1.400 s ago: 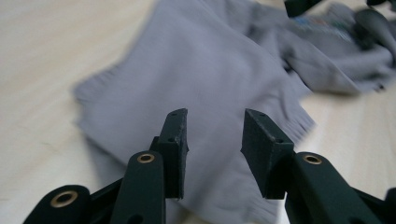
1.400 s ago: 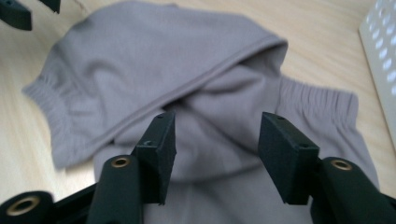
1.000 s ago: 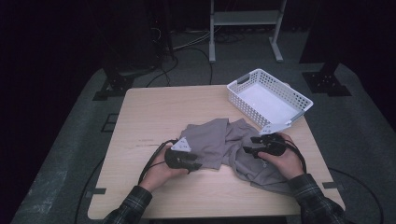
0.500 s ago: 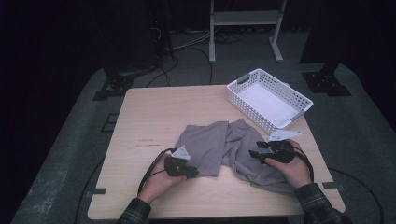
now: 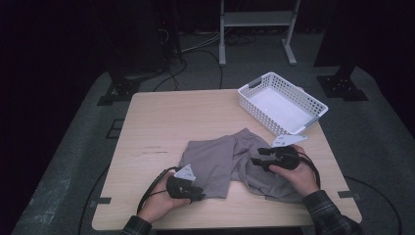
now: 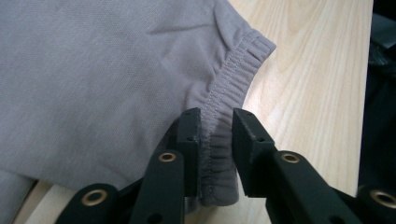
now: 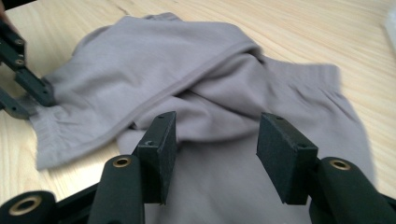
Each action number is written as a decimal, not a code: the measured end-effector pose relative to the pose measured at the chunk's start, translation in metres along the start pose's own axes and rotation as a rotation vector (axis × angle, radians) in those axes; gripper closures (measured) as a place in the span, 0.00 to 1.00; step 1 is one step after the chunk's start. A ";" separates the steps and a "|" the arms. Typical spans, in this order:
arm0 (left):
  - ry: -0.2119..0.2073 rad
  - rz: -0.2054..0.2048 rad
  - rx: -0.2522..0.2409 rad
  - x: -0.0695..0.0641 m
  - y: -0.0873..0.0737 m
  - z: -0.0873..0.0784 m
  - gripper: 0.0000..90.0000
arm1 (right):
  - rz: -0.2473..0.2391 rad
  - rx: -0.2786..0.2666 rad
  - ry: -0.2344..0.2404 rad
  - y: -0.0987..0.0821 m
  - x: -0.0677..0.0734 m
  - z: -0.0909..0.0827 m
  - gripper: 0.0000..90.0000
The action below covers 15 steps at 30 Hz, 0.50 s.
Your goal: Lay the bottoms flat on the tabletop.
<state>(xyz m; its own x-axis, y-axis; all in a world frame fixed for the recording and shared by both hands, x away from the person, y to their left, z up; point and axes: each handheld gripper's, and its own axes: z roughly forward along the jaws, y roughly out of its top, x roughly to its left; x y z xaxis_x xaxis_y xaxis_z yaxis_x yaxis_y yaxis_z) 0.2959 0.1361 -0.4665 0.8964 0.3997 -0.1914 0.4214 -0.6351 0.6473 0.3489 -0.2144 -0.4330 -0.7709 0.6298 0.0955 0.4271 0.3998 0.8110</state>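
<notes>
Grey shorts (image 5: 230, 161) near surface (image 5: 171, 122) front edge: left tool (image 6: 217, 126) loosening astride waistband, right tool (image 7: 215, 140) apart above folds.

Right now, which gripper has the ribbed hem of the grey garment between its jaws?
The left gripper: its jaws straddle the grey garment's ribbed hem. The right gripper hovers open over bunched plain fabric.
</notes>
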 end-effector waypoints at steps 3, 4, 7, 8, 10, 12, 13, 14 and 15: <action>0.001 0.012 -0.003 -0.002 0.001 0.001 0.71 | -0.019 0.007 0.014 0.008 0.006 0.011 0.51; 0.003 0.015 0.002 -0.002 0.001 0.001 0.70 | -0.019 0.008 0.023 0.009 0.009 0.014 0.52; -0.003 0.010 -0.041 0.000 0.003 -0.005 0.67 | -0.039 0.012 0.058 0.012 0.017 0.020 0.53; 0.005 -0.004 -0.071 0.001 0.004 -0.008 0.66 | -0.044 0.016 0.067 0.013 0.020 0.021 0.53; 0.052 -0.003 -0.113 0.006 0.007 -0.018 0.63 | -0.049 0.020 0.078 0.015 0.024 0.026 0.53; 0.101 -0.025 -0.148 0.015 0.009 -0.028 0.62 | -0.041 0.032 0.083 0.017 0.026 0.033 0.53; 0.122 -0.036 -0.162 0.020 0.009 -0.032 0.61 | -0.037 0.038 0.084 0.018 0.025 0.037 0.52; 0.139 -0.053 -0.177 0.026 0.008 -0.036 0.60 | -0.033 0.044 0.084 0.018 0.024 0.041 0.52; 0.158 -0.067 -0.188 0.031 0.007 -0.039 0.60 | -0.026 0.048 0.080 0.019 0.023 0.045 0.51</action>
<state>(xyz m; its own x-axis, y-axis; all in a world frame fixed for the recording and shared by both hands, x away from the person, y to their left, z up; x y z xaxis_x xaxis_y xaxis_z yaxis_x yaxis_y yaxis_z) 0.3217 0.1700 -0.4393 0.8285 0.5447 -0.1303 0.4330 -0.4754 0.7658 0.3608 -0.1627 -0.4416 -0.8163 0.5645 0.1224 0.4276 0.4481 0.7851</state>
